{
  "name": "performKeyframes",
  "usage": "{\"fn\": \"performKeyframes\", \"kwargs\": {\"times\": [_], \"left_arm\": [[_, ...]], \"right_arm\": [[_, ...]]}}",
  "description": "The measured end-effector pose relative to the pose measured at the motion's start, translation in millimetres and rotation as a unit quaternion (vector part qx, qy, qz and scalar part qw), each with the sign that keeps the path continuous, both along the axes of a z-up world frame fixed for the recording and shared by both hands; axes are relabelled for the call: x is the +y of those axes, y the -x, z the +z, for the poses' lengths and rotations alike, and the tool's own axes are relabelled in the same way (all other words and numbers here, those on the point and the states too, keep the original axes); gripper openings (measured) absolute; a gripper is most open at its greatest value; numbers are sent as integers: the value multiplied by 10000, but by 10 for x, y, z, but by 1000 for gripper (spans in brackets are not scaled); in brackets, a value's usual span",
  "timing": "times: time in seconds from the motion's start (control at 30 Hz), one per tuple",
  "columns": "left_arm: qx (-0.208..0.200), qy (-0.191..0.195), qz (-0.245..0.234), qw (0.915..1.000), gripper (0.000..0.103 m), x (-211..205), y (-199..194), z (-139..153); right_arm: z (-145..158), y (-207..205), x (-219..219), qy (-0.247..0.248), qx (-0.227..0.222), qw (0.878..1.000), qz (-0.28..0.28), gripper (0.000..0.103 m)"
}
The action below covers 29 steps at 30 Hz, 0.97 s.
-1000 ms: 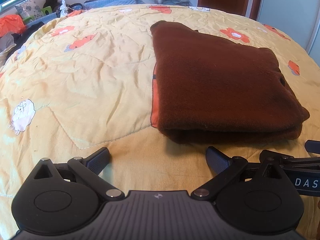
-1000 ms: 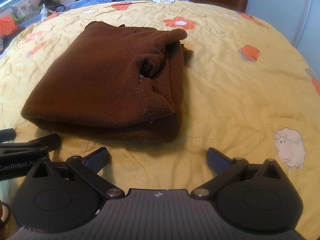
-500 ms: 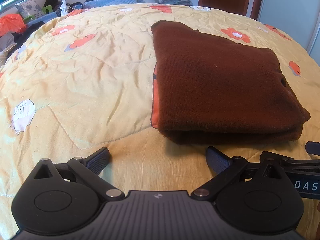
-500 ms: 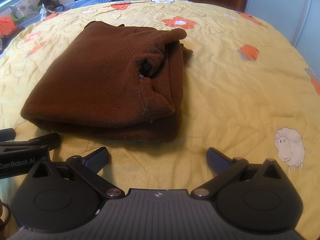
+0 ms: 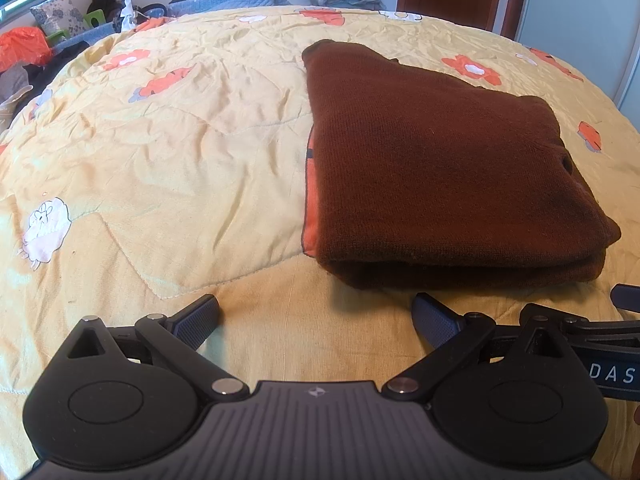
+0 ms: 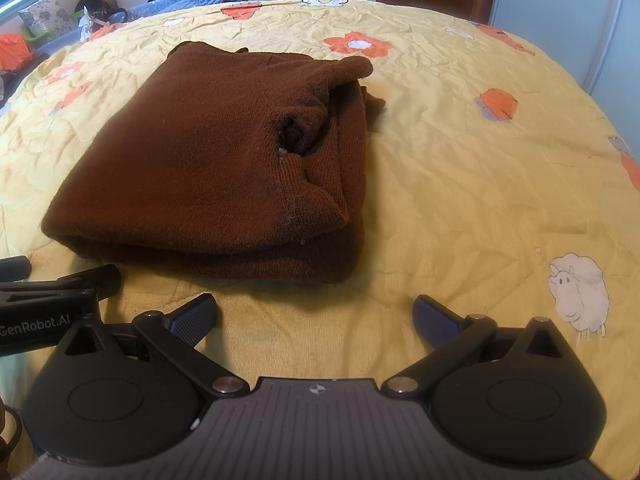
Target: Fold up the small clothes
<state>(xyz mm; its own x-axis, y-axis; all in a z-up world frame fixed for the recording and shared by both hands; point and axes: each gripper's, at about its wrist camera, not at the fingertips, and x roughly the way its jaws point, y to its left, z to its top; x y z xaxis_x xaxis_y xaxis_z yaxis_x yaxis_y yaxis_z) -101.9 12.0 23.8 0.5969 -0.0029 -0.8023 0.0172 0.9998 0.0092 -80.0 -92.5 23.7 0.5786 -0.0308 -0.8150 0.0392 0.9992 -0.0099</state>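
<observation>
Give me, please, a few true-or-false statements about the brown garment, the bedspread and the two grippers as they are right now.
1. The brown garment lies folded on the yellow bedspread. True.
2. The left gripper is shut on the garment. False: it is open, short of the near fold.
3. The right gripper is open and holds nothing. True.
4. The garment is spread out flat in one layer. False: stacked layers show at its near edge.
5. A sheep print lies right of the garment. True.
</observation>
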Motion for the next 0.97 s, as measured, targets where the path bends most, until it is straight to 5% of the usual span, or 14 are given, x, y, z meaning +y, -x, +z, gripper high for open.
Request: {"fn": "performKeyframes", "kwargs": {"times": [0.53, 0.73, 0.97], "left_arm": [[-22, 9, -83, 10000, 103, 10, 9, -6], [-250, 103, -44, 9996, 103, 9, 102, 143], [-416, 45, -112, 9991, 103, 17, 133, 263]], "right_arm": [[3, -8, 7, 7, 40, 10000, 18, 103], [194, 82, 2, -8, -343, 9994, 53, 103], [265, 60, -52, -181, -244, 9995, 10, 103]]}}
